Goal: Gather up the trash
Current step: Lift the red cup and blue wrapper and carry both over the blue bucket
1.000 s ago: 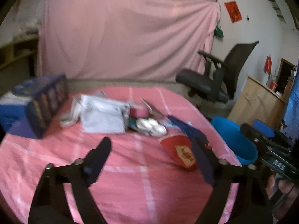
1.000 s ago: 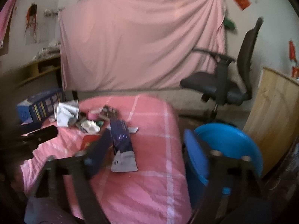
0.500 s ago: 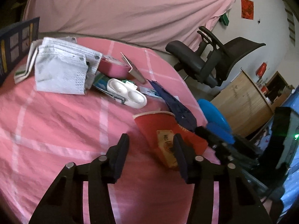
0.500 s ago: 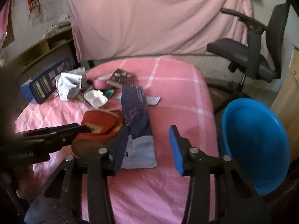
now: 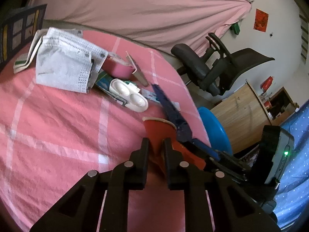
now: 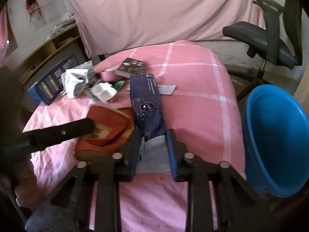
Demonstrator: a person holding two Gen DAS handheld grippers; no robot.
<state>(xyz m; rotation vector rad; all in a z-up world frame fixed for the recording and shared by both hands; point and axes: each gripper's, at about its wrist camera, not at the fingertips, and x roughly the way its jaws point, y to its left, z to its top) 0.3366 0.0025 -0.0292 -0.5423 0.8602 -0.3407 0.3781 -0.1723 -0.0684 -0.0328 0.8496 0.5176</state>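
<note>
Trash crowds the right edge of your pink-clothed table (image 6: 193, 81): a crushed red paper cup (image 5: 164, 133) lies beside a dark blue wrapper (image 6: 147, 104). Your left gripper (image 5: 156, 145) pinches the cup between its 2 fingers. Your right gripper (image 6: 153, 145) closes around the wrapper's pale end. A blue bin (image 6: 276, 139) waits just off that edge.

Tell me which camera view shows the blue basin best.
The right wrist view: there the blue basin shows nearly whole, open side toward the camera, beside the table edge. The left wrist view shows only a slice of the basin, behind the table edge and the right gripper.
</note>
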